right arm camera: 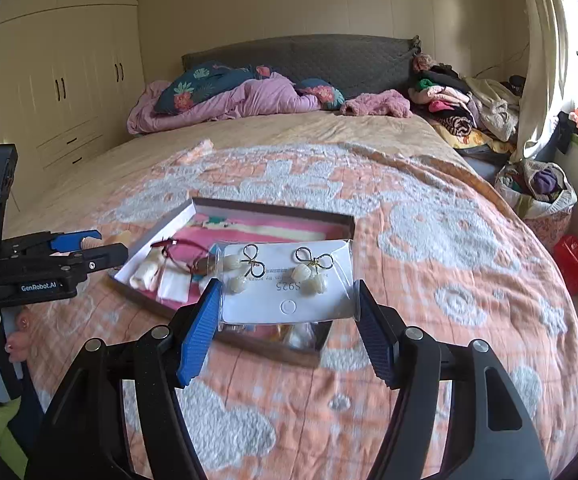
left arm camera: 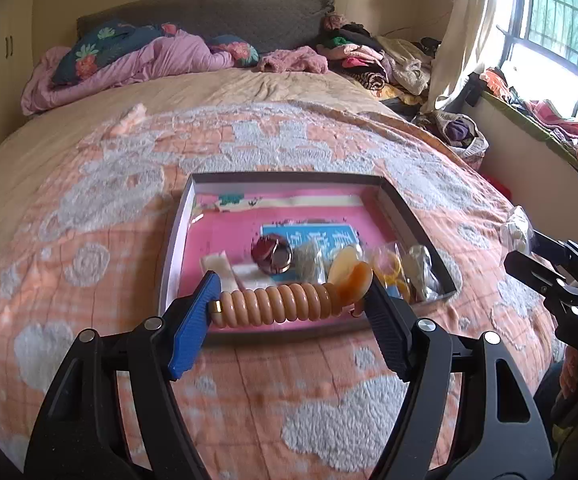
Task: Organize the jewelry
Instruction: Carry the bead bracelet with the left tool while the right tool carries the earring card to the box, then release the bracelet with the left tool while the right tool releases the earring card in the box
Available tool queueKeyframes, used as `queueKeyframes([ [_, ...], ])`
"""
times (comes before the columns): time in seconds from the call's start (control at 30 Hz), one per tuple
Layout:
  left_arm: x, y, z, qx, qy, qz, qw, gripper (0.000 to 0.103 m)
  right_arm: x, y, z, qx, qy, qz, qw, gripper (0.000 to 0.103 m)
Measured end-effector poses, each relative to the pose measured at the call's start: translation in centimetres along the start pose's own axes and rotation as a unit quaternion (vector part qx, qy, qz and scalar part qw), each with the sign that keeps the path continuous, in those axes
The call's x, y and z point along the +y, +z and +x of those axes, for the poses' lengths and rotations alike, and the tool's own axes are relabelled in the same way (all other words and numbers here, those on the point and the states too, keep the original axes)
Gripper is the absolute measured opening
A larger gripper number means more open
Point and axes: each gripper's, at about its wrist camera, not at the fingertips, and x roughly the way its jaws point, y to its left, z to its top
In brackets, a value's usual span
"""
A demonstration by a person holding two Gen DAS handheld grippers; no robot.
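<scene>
**A:** What have you got in each claw?

**B:** My left gripper (left arm camera: 291,304) is clamped end to end on a peach coiled bracelet (left arm camera: 279,303), a small gold bead against the blue finger and an amber disc at the other end. It hangs above the near rim of the shallow box (left arm camera: 175,236). My right gripper (right arm camera: 287,308) pinches a bagged card of bow earrings (right arm camera: 285,280) by its two side edges, held flat over the box's near corner.

**A:** And the box itself?

**B:** It sits on the orange patterned bedspread (left arm camera: 89,208), pink-lined. Inside I see a dark red round trinket (left arm camera: 271,254), small white packets and clear bags of yellow rings (left arm camera: 391,268) along the near side.

**A:** So which step is this?

**B:** Placing, I'd judge: both pieces are lifted and neither is set down. Next I should lower each into a bare pink patch, away from the crowded near edge, and loosen my grip only once it rests.
</scene>
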Motion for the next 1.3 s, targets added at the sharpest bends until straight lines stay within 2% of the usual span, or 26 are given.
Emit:
queueKeyframes([
  [0.43, -0.6, 1.8, 2.8, 0.002, -0.011, 0.011, 0.9999, 0.064, -0.3, 1.8, 2.8, 0.006, -0.010, -0.010, 1.000, 0.064],
  [0.93, -1.3, -0.1, 7.8, 0.055, -0.016, 0.030, 0.9979, 0.064, -0.4, 0.0, 7.7, 0.064, -0.016, -0.020, 0.998, 0.064],
  [1.3, -0.5, -0.6, 9.7, 0.074, -0.006, 0.031, 0.9968, 0.066, 0.2, -1.2, 10.5, 0.093, -0.015, -0.036, 0.995, 0.065],
])
